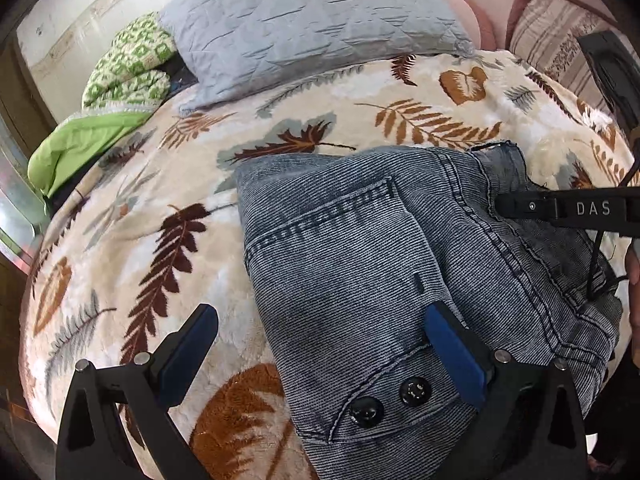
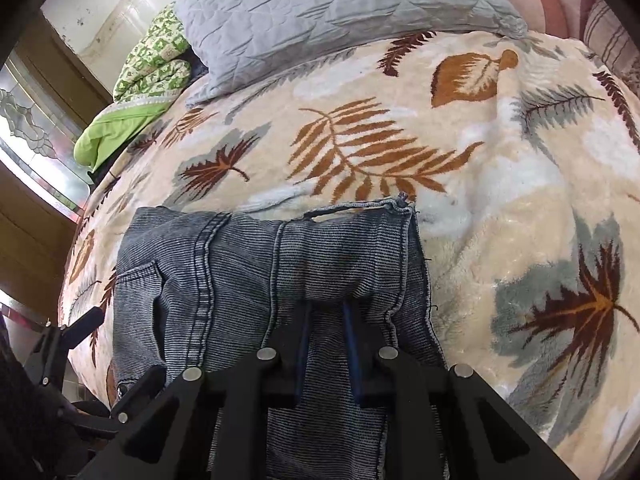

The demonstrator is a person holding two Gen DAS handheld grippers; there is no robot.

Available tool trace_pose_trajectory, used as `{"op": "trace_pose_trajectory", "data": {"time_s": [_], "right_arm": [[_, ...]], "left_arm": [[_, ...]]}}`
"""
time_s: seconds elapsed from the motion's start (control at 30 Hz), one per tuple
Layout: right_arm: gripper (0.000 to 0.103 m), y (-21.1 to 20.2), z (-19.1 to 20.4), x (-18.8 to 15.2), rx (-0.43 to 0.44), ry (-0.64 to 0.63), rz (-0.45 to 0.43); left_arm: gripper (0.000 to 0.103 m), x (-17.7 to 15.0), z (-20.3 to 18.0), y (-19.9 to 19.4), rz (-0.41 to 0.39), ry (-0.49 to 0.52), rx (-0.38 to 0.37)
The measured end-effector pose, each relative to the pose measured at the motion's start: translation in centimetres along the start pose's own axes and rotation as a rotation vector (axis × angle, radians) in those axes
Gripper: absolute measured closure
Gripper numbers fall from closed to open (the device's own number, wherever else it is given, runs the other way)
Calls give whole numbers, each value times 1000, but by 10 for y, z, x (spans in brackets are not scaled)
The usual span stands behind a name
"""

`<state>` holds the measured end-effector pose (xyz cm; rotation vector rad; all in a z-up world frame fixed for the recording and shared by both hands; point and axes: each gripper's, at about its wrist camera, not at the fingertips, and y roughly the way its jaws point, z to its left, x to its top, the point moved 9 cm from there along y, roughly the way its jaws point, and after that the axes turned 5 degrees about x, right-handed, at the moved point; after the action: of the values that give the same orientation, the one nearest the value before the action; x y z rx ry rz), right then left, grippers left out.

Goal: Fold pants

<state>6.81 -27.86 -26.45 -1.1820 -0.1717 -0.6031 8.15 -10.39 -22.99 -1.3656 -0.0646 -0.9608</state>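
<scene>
Writing: "DAS" on right gripper (image 1: 500, 205) arm, at 3 o'clock.
Right gripper: clamped on pants (image 1: 360, 264).
Left gripper (image 1: 320, 344): fingers spread apart over pants.

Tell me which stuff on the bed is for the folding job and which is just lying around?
For the job:
- jeans
- left gripper, open over the jeans
- right gripper, pinching the denim

Just lying around:
- grey pillow
- green patterned cloth
- leaf-print blanket under everything
- striped cushion
</scene>
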Motion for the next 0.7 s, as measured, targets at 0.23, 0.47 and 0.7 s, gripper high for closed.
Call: {"op": "trace_pose_trajectory", "data": {"time_s": [0.23, 0.47, 0.7], "right_arm": [[83, -2, 1, -2, -13, -11, -17], [83, -9, 2, -7, -19, -10, -35], [83, -25, 2, -10, 27, 18, -55]], "left_arm": [[0, 2, 1, -4, -25, 6, 17], [0, -6, 10, 3, 54, -110, -88], [1, 8, 26, -33, -113, -91, 30]]}}
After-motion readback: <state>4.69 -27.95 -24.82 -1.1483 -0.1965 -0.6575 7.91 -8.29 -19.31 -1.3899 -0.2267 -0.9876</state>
